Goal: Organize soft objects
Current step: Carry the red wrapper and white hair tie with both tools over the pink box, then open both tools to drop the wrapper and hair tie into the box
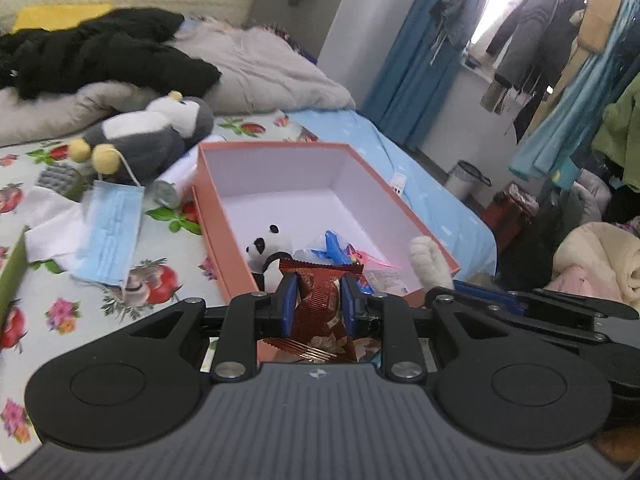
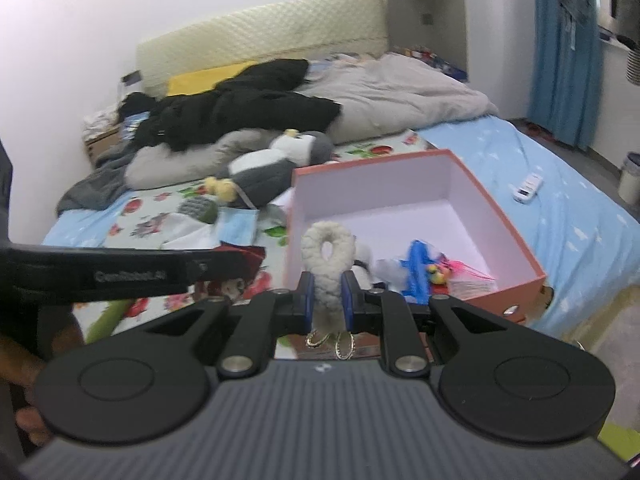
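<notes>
Now a red snack packet [image 1: 320,312] sits clamped between the left gripper's [image 1: 320,300] blue pads, at the near edge of the orange box [image 1: 280,148] on the bed. Beside it, the right gripper [image 2: 327,296] pinches a white plush loop [image 2: 328,256], with a small panda toy [image 1: 266,246] and blue wrappers [image 1: 334,246] lying inside.

Black coat [image 2: 240,108] on grey duvet [image 2: 400,92], blue curtain [image 2: 568,52], white bin [image 1: 466,178] nr bed.

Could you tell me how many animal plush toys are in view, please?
2: a large grey-and-white plush penguin lying on the floral bedsheet beside the pink cardboard box, and a small black-and-white plush panda inside it. Others may be hidden.
</notes>
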Available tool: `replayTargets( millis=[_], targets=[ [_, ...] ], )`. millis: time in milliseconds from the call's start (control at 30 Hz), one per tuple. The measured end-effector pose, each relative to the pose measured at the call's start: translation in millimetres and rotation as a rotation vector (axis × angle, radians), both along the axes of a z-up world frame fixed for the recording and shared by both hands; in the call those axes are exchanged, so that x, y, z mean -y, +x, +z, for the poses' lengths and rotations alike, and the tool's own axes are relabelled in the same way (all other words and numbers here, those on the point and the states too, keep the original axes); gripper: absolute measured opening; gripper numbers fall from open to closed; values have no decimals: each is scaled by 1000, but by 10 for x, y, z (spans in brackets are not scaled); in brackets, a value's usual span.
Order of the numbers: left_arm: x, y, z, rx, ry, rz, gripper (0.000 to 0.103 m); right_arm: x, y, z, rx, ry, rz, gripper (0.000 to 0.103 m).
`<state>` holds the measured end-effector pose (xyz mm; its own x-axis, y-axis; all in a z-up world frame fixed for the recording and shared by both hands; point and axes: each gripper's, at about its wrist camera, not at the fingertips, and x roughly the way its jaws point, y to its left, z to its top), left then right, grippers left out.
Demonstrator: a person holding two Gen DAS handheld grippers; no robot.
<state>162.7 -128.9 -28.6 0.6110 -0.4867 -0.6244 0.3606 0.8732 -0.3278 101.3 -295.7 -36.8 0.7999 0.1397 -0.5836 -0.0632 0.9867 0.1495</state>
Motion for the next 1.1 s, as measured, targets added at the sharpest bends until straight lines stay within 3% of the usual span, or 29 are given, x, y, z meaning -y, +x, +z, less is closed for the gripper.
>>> replayTargets(
  millis=[233,367,533,633,800,1033,1100],
  targets=[
    [264,702,31,-58,33,-56,28,330,503,-38,-43,28,-29,18],
    [403,1102,32,-123,42,-72,28,410,775,-42,-38,-51,-65,18],
    [672,1462,-112,-160,158,-123,28,579,1111,-185,-109,-73,-77,18],
    [794,1621,-227,-179,223,-134,28,680,1321,-316,-178,-49,-77,18],
    [901,1783,-397,-245,253,-155,28,787,1553,-564,-303,24,-53,18],
    [946,1851,-545,-300,271,-168,28,794,1587,-667,-339,16,-63,20],
    [940,1857,-550,-300,280,-166,28,803,1573,-637,-334,11,-69,25]
  ],
)
